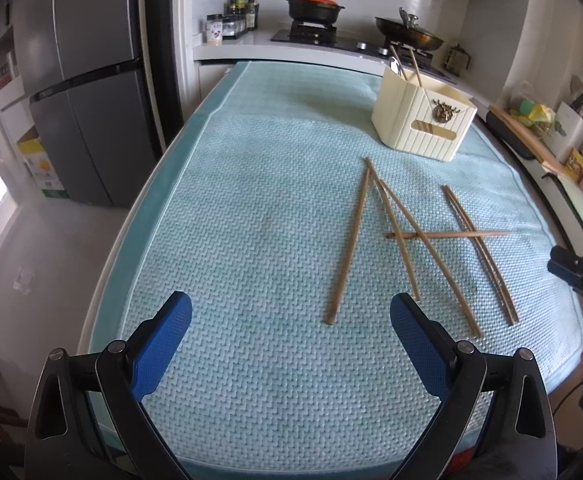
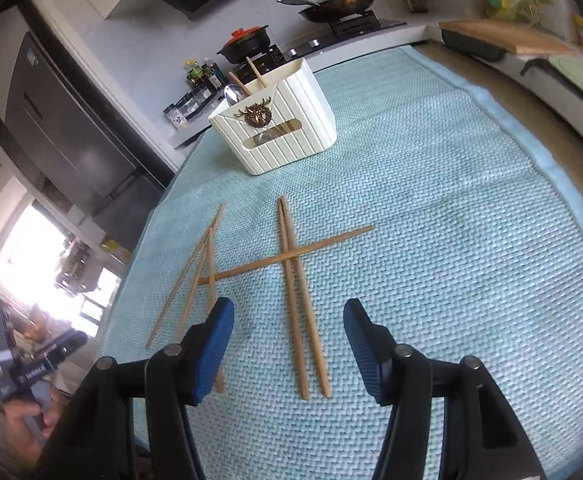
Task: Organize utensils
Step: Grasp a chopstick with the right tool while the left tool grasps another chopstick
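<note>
Open right claw (image 2: 287, 316), holder (image 2: 291, 128) containing chopsticks (image 2: 256, 72)

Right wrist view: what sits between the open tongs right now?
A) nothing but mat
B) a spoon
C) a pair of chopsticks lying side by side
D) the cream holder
C: the right tongs stand open over a pair of chopsticks lying side by side on the teal mat.

Tan chopsticks (image 2: 291, 276) lie on a woven-textured pale teal mat (image 2: 451, 220); ribbed cream holder (image 2: 279, 136).
</note>
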